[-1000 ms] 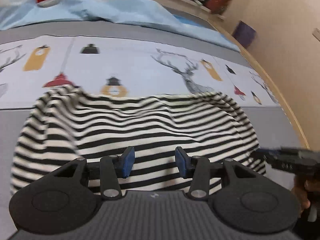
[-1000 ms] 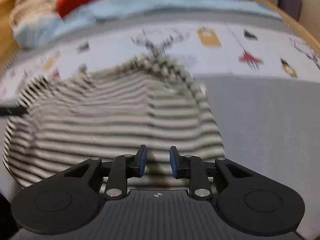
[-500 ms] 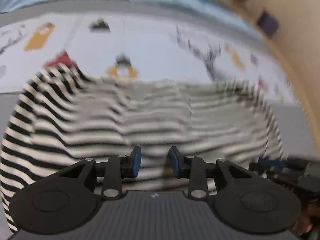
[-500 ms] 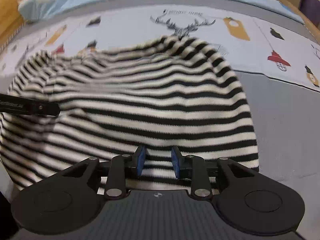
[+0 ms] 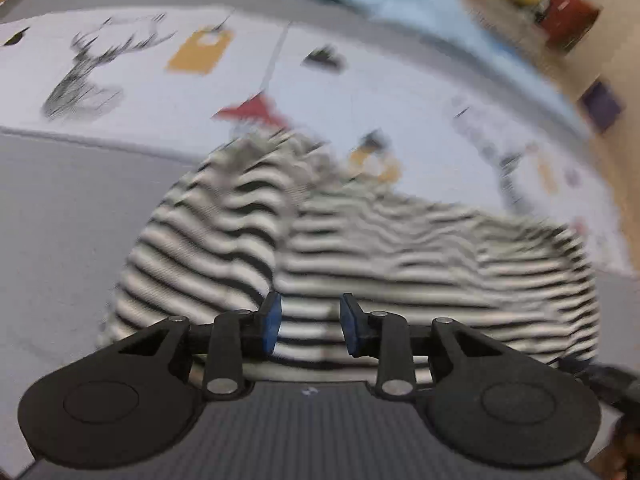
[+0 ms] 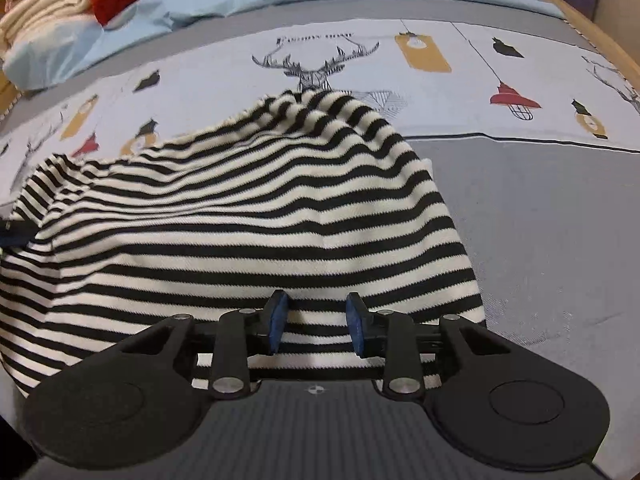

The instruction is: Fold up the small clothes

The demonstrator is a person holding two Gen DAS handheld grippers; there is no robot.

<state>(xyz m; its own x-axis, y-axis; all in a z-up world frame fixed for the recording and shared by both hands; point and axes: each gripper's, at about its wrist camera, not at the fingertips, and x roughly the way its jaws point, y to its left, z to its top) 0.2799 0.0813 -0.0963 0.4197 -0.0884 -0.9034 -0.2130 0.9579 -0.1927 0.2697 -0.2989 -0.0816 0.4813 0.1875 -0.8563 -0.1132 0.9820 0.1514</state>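
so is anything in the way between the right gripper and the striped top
Nothing visible. The right gripper sits right at the near edge of the striped top, jaws opening, with striped cloth showing between the pads. No other object lies on that part of the bedspread.

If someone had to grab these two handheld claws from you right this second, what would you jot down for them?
Left claw: jaws partly apart over the near hem of the striped top, nothing pinched that I can see; this view is blurred.
Right claw: jaws opening, striped fabric behind the gap, pads not pressing on it.
Striped top: lies rumpled on the grey part of the bedspread, its far edge bunched up over the deer print.
Done: it looks like one fold so far, untidy.
Left: flatten it, then fold it smaller, probably side to side.
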